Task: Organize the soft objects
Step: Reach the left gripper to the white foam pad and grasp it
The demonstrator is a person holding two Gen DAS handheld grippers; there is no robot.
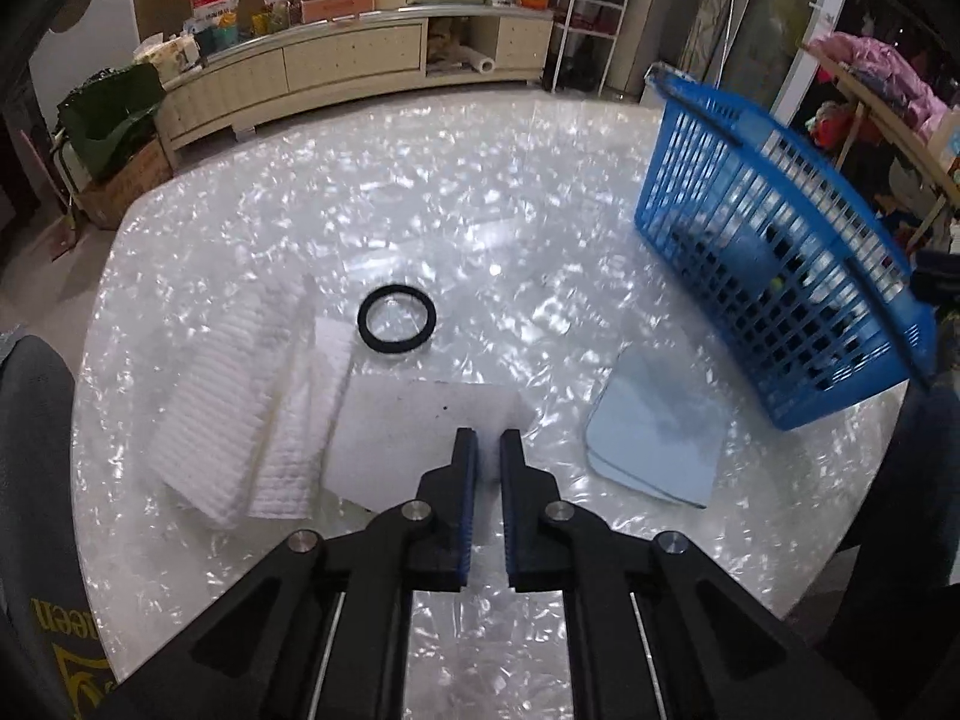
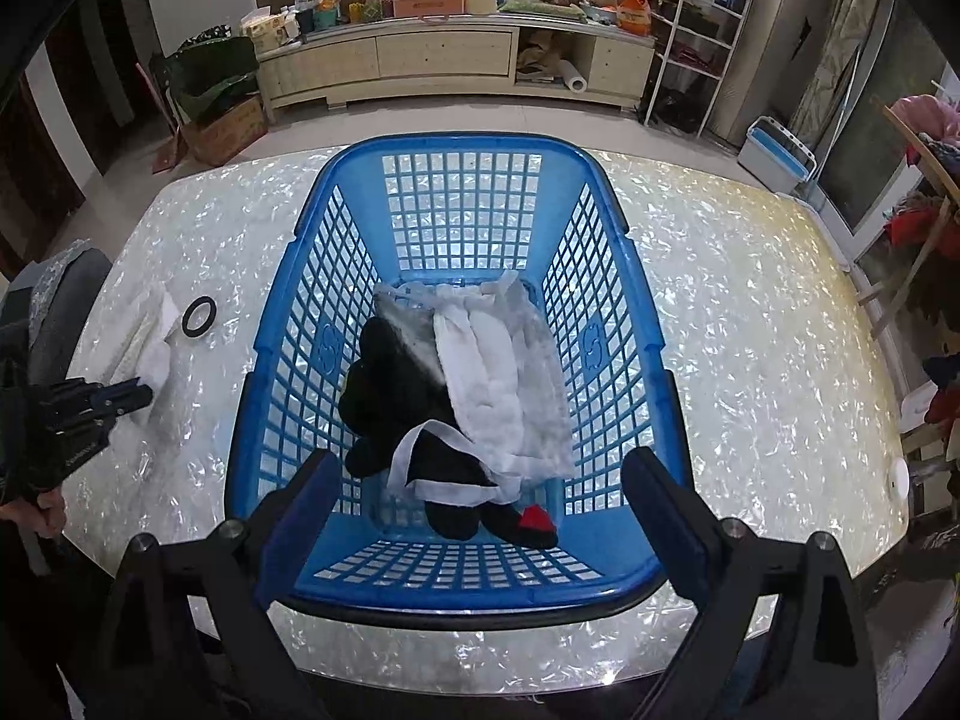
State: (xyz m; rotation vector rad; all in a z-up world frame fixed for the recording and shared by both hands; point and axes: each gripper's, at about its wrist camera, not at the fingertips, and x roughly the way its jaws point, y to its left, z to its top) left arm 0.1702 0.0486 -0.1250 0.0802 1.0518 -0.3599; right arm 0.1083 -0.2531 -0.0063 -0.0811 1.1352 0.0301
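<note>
My left gripper [image 1: 489, 441] is shut on the near edge of a flat white sponge pad [image 1: 414, 432] on the pearly table; it also shows in the right wrist view [image 2: 141, 393]. A folded white towel [image 1: 234, 396] lies left of the pad, a black ring [image 1: 396, 319] beyond it, and a light blue cloth [image 1: 657, 432] to the right. My right gripper [image 2: 480, 498] is open over the near rim of the blue basket [image 2: 462, 585], holding nothing. The basket [image 1: 774, 252] holds a black soft item [image 2: 396, 396], white cloths [image 2: 504, 372] and a white strap.
The round table [image 1: 420, 192] drops off at its edges on all sides. A long cabinet [image 2: 444, 60] with clutter stands behind, a white wire rack [image 2: 696, 42] to the right, and a cardboard box [image 2: 225, 126] on the floor at left.
</note>
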